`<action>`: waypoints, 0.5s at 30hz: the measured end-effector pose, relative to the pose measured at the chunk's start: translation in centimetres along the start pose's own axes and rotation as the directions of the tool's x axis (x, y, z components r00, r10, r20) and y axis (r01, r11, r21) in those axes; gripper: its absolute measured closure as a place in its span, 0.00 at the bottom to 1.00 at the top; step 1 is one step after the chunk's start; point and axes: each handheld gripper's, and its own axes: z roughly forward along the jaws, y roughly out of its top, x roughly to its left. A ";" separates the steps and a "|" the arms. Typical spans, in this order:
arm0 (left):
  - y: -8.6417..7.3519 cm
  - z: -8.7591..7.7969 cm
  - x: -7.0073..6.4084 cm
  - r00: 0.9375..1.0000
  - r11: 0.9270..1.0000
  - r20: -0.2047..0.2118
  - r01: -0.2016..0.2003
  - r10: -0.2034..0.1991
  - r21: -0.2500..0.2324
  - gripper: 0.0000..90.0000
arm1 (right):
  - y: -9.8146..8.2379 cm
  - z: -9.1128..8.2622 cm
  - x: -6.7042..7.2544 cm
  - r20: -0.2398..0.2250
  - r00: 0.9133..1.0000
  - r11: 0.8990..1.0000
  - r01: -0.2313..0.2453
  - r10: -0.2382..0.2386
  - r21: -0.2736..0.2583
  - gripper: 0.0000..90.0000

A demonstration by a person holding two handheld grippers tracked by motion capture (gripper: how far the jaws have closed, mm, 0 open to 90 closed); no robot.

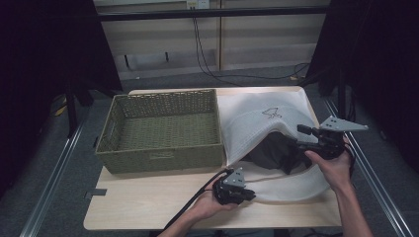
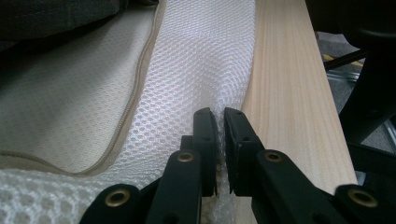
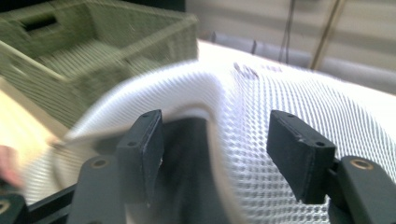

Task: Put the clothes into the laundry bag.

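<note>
A white mesh bag (image 1: 257, 123) lies on the right half of the wooden table (image 1: 148, 202), its mouth lifted open. A dark garment (image 1: 272, 153) shows inside the bag. My left gripper (image 1: 250, 194) is at the bag's near lower edge, shut on the mesh bag (image 2: 196, 56); a fold of mesh is pinched between its jaws (image 2: 220, 114). My right gripper (image 1: 300, 137) is raised at the upper flap. Its jaws (image 3: 215, 130) stand open, with the bag's zipped edge (image 3: 219, 140) between them and no pad pressing on it.
A green woven basket (image 1: 163, 153) stands on the left half of the table, touching the bag's left side. Bare wood runs along the front edge. Dark curtains flank the table, and cables hang at the back wall.
</note>
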 end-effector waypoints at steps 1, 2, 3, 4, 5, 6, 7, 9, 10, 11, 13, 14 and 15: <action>0.0 0.0 0.0 1.000 1.000 -0.004 0.003 -0.003 0.001 0.94 | -0.2 0.8 -0.3 0.010 1.000 0.999 0.001 -0.001 0.032 0.42; 0.0 -0.1 0.0 1.000 1.000 -0.004 0.010 -0.010 -0.002 0.94 | -0.4 1.4 -0.4 0.017 1.000 0.999 0.004 -0.005 0.053 0.46; 0.0 -0.1 0.1 1.000 1.000 -0.003 0.013 -0.013 -0.003 0.95 | -0.6 2.0 -0.4 0.027 1.000 0.997 0.010 -0.012 0.073 0.51; 0.0 -0.1 0.1 1.000 1.000 -0.004 0.015 -0.015 -0.002 0.95 | -0.8 2.5 -0.4 0.037 0.999 0.995 0.016 -0.020 0.096 0.60; 0.0 -0.1 0.1 1.000 1.000 -0.003 0.017 -0.017 -0.005 0.95 | -1.0 2.9 -0.4 0.040 0.999 0.993 0.029 -0.034 0.113 0.72; 0.0 -0.1 0.1 1.000 1.000 -0.005 0.018 -0.018 -0.006 0.95 | -1.2 3.1 -0.3 0.035 0.999 0.992 0.034 -0.039 0.120 0.86; 0.0 -0.1 0.1 1.000 1.000 -0.004 0.016 -0.016 -0.007 0.95 | -1.3 3.2 -0.3 0.029 0.999 0.993 0.031 -0.034 0.112 0.93; 0.0 -0.2 0.2 1.000 1.000 -0.010 0.013 -0.013 -0.003 0.95 | -1.6 3.0 -0.2 -0.001 1.000 0.994 0.021 -0.021 0.106 0.97; 0.0 -0.3 0.3 1.000 1.000 -0.012 0.014 -0.014 -0.005 0.95 | -1.7 2.8 -0.1 -0.021 1.000 0.994 0.019 -0.017 0.110 0.97; -0.1 -0.2 0.3 0.999 0.999 -0.009 0.031 -0.031 -0.023 0.96 | -1.9 2.7 0.1 -0.054 0.998 0.993 0.025 -0.019 0.119 0.98; 0.0 -0.3 0.4 0.999 0.999 -0.007 0.038 -0.038 -0.035 0.96 | -2.3 2.5 0.7 -0.130 0.991 0.990 0.028 -0.010 0.140 0.98; 0.0 -0.3 0.4 0.999 0.998 -0.008 0.039 -0.040 -0.042 0.96 | -2.6 2.6 1.1 -0.164 0.986 0.985 0.044 -0.016 0.167 0.98; 0.0 -0.4 0.5 0.999 0.998 -0.007 0.043 -0.043 -0.043 0.97 | -2.9 2.8 1.5 -0.189 0.982 0.978 0.067 -0.028 0.200 0.98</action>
